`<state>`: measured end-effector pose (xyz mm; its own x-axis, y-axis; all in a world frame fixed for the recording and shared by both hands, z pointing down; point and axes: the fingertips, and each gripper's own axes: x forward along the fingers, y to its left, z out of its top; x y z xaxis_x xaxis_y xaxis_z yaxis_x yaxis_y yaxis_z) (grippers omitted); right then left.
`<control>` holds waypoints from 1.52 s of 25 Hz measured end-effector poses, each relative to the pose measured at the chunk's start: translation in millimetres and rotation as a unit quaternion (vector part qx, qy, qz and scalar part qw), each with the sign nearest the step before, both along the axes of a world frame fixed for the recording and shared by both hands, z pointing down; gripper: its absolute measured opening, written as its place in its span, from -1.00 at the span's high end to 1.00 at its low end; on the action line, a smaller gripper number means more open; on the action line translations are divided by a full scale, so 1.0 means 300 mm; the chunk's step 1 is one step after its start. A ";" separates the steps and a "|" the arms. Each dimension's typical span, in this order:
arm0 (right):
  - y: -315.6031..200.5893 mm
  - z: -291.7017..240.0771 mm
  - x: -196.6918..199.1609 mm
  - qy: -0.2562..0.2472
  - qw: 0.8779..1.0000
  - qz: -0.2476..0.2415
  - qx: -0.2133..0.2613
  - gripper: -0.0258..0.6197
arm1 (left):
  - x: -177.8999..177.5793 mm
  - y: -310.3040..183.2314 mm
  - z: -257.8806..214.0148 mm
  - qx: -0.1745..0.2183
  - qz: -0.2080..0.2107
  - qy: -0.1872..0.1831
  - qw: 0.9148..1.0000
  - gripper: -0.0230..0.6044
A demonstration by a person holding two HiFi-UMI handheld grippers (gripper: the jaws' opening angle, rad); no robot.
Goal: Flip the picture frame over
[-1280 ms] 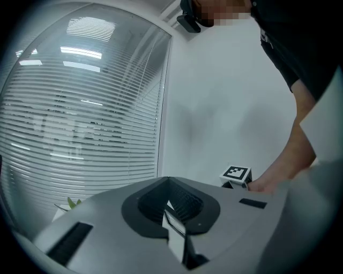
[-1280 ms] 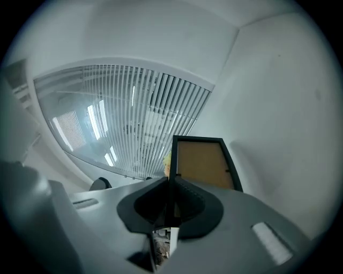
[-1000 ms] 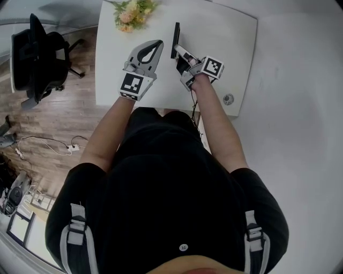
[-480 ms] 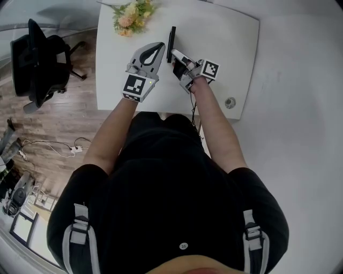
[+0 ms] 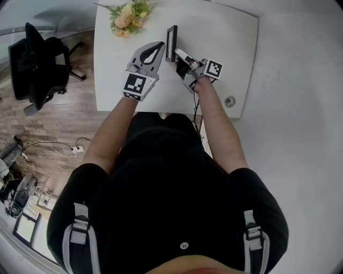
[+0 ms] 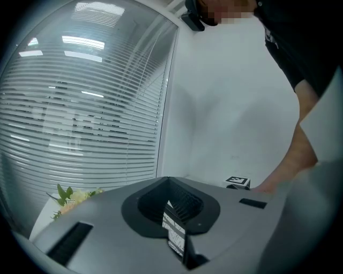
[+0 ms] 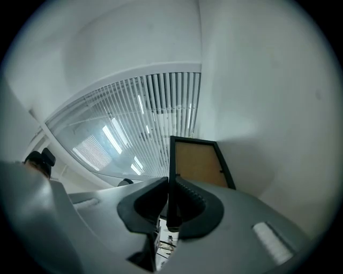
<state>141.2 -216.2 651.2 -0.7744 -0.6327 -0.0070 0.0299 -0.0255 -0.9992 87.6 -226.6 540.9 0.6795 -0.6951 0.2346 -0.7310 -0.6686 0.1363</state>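
On the white counter [image 5: 225, 37], head view: the picture frame [image 5: 171, 42] stands on edge, thin side toward the camera, just right of the flowers [image 5: 127, 15]. The right hand-held gripper [image 5: 179, 55] is clamped on the frame's near end. The left hand-held gripper [image 5: 159, 47] lies just beside the frame's left face; whether they touch, I cannot tell. An office chair [image 5: 32, 59] stands on the wood floor, well apart.

Left gripper view: jaws together, nothing between them. Flowers low at left, window blinds [image 6: 80, 107] behind.

Right gripper view: jaws pinch the frame's dark rim. The brown backing board faces the camera, upright, with blinds at left.
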 end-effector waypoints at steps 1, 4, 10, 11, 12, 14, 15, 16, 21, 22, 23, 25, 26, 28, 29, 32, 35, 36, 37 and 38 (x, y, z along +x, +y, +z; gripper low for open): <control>-0.001 0.000 0.005 0.004 1.000 0.001 0.001 0.76 | 0.002 0.000 0.000 0.000 0.001 -0.001 1.000 0.92; -0.002 0.003 0.017 0.014 1.000 0.004 0.003 0.76 | 0.003 0.002 0.000 0.000 0.003 -0.002 1.000 0.92; -0.005 0.013 0.035 0.035 0.999 0.009 0.007 0.76 | -0.009 -0.001 0.001 0.001 0.002 -0.003 1.000 0.92; -0.005 0.015 0.039 0.041 0.999 0.009 0.008 0.76 | -0.011 -0.002 0.002 0.001 0.002 -0.003 1.000 0.92; -0.006 0.017 0.044 0.047 0.999 0.009 0.010 0.76 | -0.011 -0.002 0.003 0.001 0.002 -0.003 1.000 0.92; -0.009 0.018 0.060 0.059 0.998 0.012 0.012 0.75 | -0.009 -0.002 0.000 0.002 0.002 -0.004 1.000 0.92; -0.010 0.016 0.070 0.063 0.998 0.014 0.012 0.75 | -0.005 -0.001 -0.002 0.002 0.002 -0.004 1.000 0.92; -0.011 0.015 0.081 0.066 0.998 0.017 0.012 0.75 | -0.001 0.001 -0.006 0.002 0.003 -0.004 1.000 0.92; -0.010 0.025 0.128 0.096 0.995 0.029 0.010 0.75 | 0.007 0.013 -0.024 0.003 0.007 -0.003 1.000 0.92; -0.011 0.028 0.137 0.104 0.994 0.030 0.013 0.75 | 0.006 0.014 -0.027 0.004 0.007 -0.003 1.000 0.92; -0.012 0.030 0.144 0.110 0.993 0.031 0.015 0.76 | 0.005 0.015 -0.029 0.005 0.007 -0.003 1.000 0.92; -0.012 0.032 0.151 0.120 0.992 0.034 0.015 0.77 | 0.001 0.017 -0.033 0.008 0.007 -0.003 1.000 0.92; -0.010 0.034 0.158 0.129 0.991 0.036 0.014 0.78 | 0.000 0.018 -0.036 0.009 0.007 -0.004 1.000 0.92; -0.004 0.040 0.181 0.146 0.988 0.038 0.012 0.78 | 0.003 0.023 -0.049 0.011 0.007 -0.004 1.000 0.92; 0.000 0.042 0.193 0.153 0.987 0.040 0.010 0.78 | 0.006 0.026 -0.056 0.013 0.007 -0.005 1.000 0.92; 0.008 0.050 0.226 0.170 0.984 0.049 0.007 0.78 | 0.011 0.032 -0.072 0.017 0.005 -0.005 1.000 0.92; 0.012 0.053 0.243 0.179 0.982 0.056 0.005 0.78 | 0.008 0.037 -0.083 0.019 0.002 -0.005 1.000 0.92; 0.013 0.054 0.246 0.182 0.982 0.057 0.005 0.78 | 0.007 0.039 -0.086 0.019 0.002 -0.005 1.000 0.92; 0.015 0.054 0.248 0.185 0.981 0.056 0.004 0.78 | 0.006 0.042 -0.088 0.020 0.001 -0.006 1.000 0.92; 0.016 0.053 0.249 0.188 0.981 0.056 0.003 0.78 | 0.006 0.044 -0.089 0.020 0.001 -0.005 1.000 0.92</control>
<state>215.8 -211.5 667.0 -0.6495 -0.7142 0.2608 -0.3380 -0.0360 -0.9404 89.4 -213.5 514.1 0.6787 -0.7026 0.2137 -0.7308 -0.6750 0.1014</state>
